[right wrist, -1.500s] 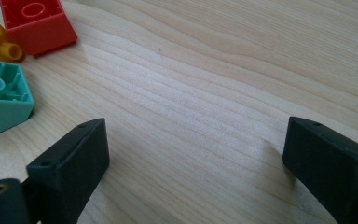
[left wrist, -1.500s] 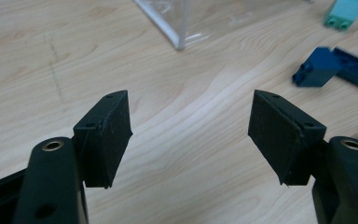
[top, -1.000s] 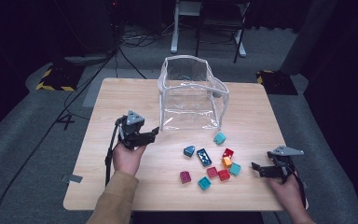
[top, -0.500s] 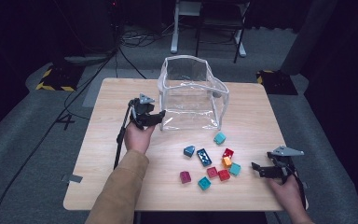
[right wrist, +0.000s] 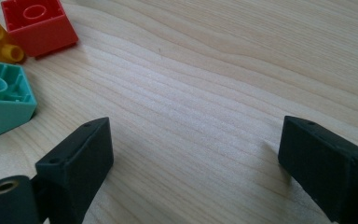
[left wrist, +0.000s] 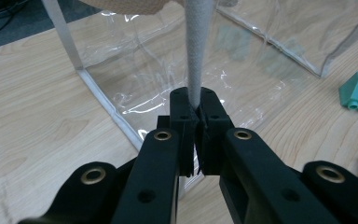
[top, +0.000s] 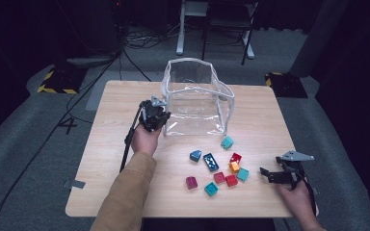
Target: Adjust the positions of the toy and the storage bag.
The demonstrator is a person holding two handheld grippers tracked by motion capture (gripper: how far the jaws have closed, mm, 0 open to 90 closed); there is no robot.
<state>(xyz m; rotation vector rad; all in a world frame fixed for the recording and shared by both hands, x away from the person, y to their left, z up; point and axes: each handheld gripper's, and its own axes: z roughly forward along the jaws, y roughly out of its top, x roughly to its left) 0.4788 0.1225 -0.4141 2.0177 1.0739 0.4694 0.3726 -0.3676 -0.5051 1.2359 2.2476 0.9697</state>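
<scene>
Your left claw (left wrist: pixel 196 114) has just pinched shut on the clear bag's white edge seam (left wrist: pixel 198 46). Your right claw (right wrist: pixel 193 161) rests wide on the tabletop (right wrist: pixel 223 70). Next, hold the bag steady and fetch a red block (right wrist: pixel 37 25).

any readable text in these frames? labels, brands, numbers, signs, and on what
None readable.
Blocks: studs and hollows, no print.
Clear bag: no label; its white edge trim, pinched in the left gripper, is blank.
Right gripper: plain black jaws, open, no marking.
Table: bare wood grain.
Yellow-black striped plate on the floor: hazard stripes, no words.
</scene>
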